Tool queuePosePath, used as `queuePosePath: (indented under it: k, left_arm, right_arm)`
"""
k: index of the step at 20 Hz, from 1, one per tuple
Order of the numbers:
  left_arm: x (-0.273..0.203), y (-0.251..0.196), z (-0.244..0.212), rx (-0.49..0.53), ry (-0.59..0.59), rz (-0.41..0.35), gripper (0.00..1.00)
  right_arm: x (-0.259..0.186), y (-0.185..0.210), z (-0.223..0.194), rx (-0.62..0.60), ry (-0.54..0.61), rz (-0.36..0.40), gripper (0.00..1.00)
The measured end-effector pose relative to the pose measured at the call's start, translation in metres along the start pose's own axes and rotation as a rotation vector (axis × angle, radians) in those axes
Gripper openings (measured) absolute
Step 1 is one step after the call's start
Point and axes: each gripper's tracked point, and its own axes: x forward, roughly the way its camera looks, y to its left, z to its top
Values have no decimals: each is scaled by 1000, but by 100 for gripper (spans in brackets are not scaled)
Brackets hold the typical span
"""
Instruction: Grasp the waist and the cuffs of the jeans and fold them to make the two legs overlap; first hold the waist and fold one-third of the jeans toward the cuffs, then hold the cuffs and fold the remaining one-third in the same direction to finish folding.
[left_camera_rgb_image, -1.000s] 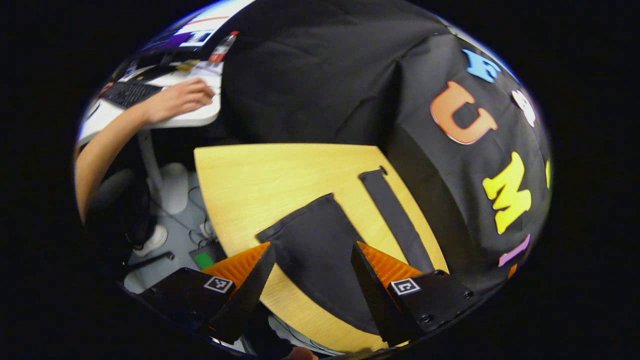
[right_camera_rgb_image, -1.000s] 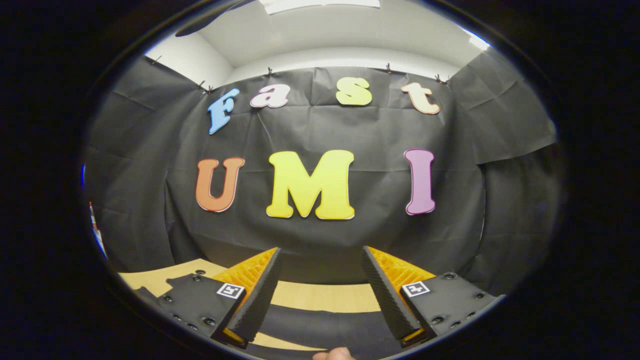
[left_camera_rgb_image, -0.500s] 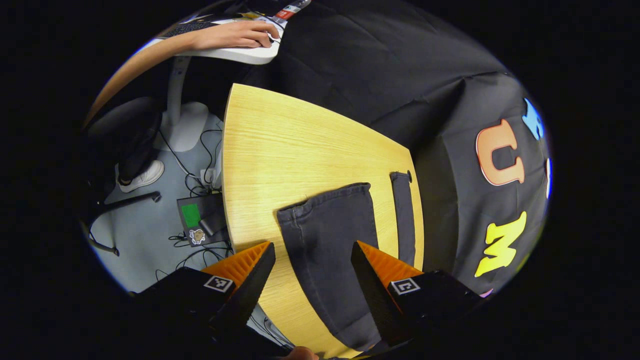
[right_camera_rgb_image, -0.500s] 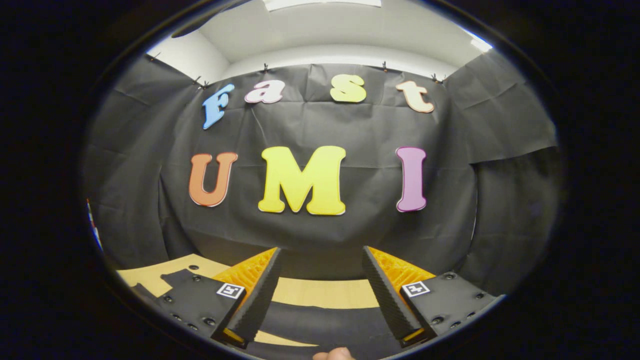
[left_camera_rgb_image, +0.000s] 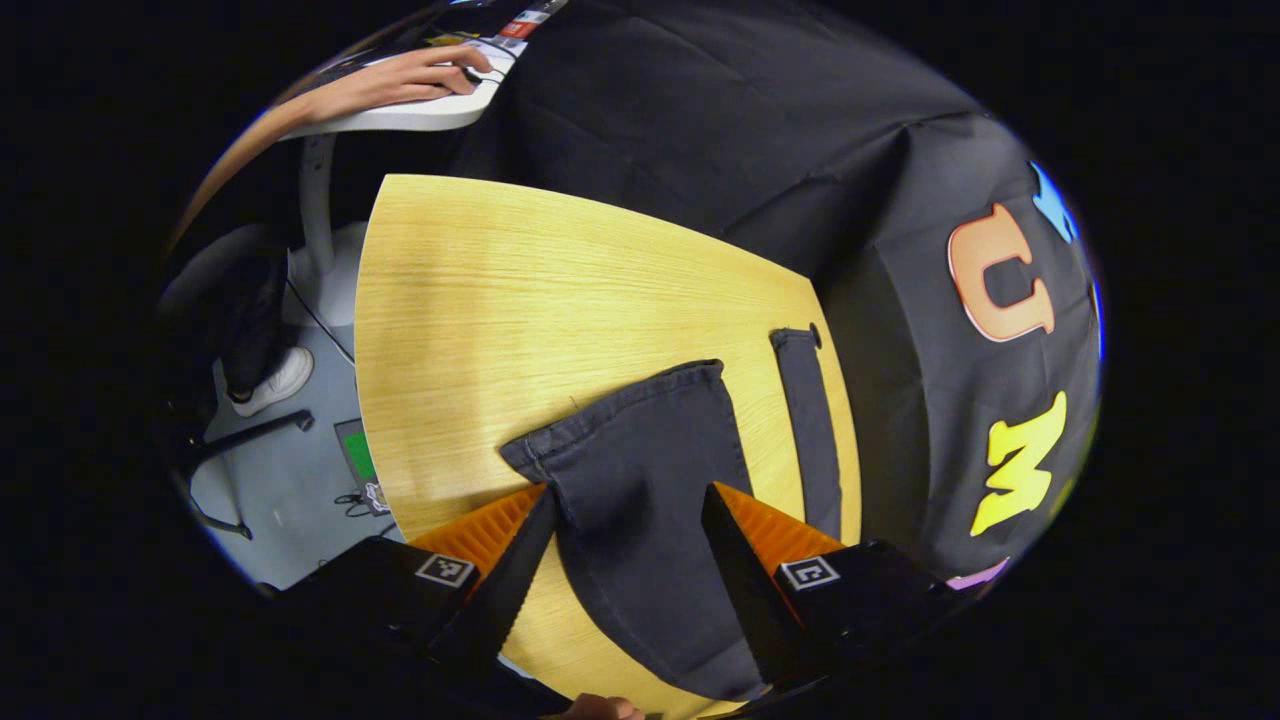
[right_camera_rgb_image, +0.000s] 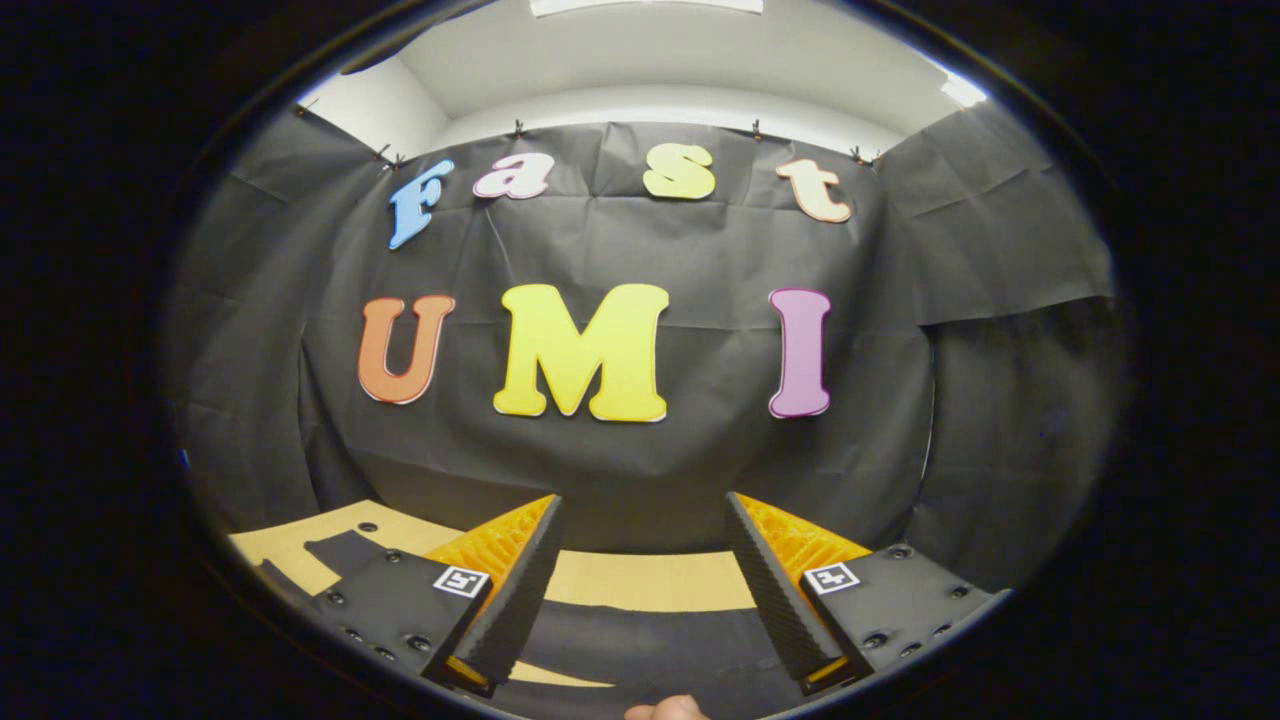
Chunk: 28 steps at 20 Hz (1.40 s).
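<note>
Dark jeans (left_camera_rgb_image: 640, 470) lie flat on the wooden table (left_camera_rgb_image: 500, 290). One leg ends in a hemmed cuff (left_camera_rgb_image: 610, 400); the other leg (left_camera_rgb_image: 808, 420) shows as a narrow strip beside the booth wall. My left gripper (left_camera_rgb_image: 625, 545) hovers open over the near leg just behind its cuff, one finger on either side of the cloth. In the right gripper view, my right gripper (right_camera_rgb_image: 645, 595) is open above a dark band of the jeans (right_camera_rgb_image: 640, 650) crossing the table (right_camera_rgb_image: 650, 582), holding nothing.
A person's arm (left_camera_rgb_image: 400, 80) rests on a white desk beyond the table's far left corner. A shoe (left_camera_rgb_image: 270, 380), cables and a small green-marked box (left_camera_rgb_image: 355, 455) lie on the floor beside the table's left edge. The black cloth wall borders the table's right side.
The left gripper has closed in on the cuff, which now sits just ahead of its fingers. The right gripper has barely drifted. Both remain open.
</note>
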Motion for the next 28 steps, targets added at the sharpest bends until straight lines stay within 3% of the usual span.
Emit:
queuePosePath:
  k: [3, 4, 6, 7, 8, 10, 11, 12, 14, 15, 19, 21, 22, 28]
  left_arm:
    - [5, 0, -2, 43, 34, 20, 93]
    - [8, 4, -2, 51, 49, 33, 88]
    - [15, 17, -6, 21, 69, 69, 50]
    - [16, 14, -7, -19, 72, 52, 32]
    - [15, 11, -7, -45, 75, 37, 13]
    - [16, 10, -4, -34, 78, 28, 7]
    - [18, 11, -4, -18, 80, 29, 6]
    - [18, 11, -4, -8, 84, 32, 5]
    - [19, 8, -4, -8, 92, 30, 4]
    - [20, 8, -4, -14, 95, 26, 5]
    - [20, 7, -3, -32, 100, 14, 5]
    - [20, 5, -3, -29, 101, 12, 5]
    - [21, 6, -4, -25, 102, 13, 5]
    - [23, 6, -2, -20, 113, 17, 4]
  right_arm:
    - [2, -7, -11, 14, 33, -11, 94]
    - [3, -10, -16, 22, 53, -16, 94]
    - [2, -11, -24, 57, 96, 12, 98]
    - [2, -11, -28, 83, 121, 37, 94]
    - [2, -13, -33, 100, 158, 54, 98]
    - [8, -39, -48, 138, 234, 30, 94]
    - [9, -59, -59, 174, 282, -17, 98]
    - [10, -78, -71, 226, 342, -58, 94]
    - [9, -131, -111, 309, 496, -167, 98]
    - [5, -157, -131, 352, 578, -221, 94]
    - [-39, -236, -207, 522, 816, -453, 99]
    - [-62, -253, -244, 579, 895, -513, 91]
    - [-66, -256, -259, 605, 928, -524, 97]
    - [-83, -243, -304, 674, 1076, -537, 97]
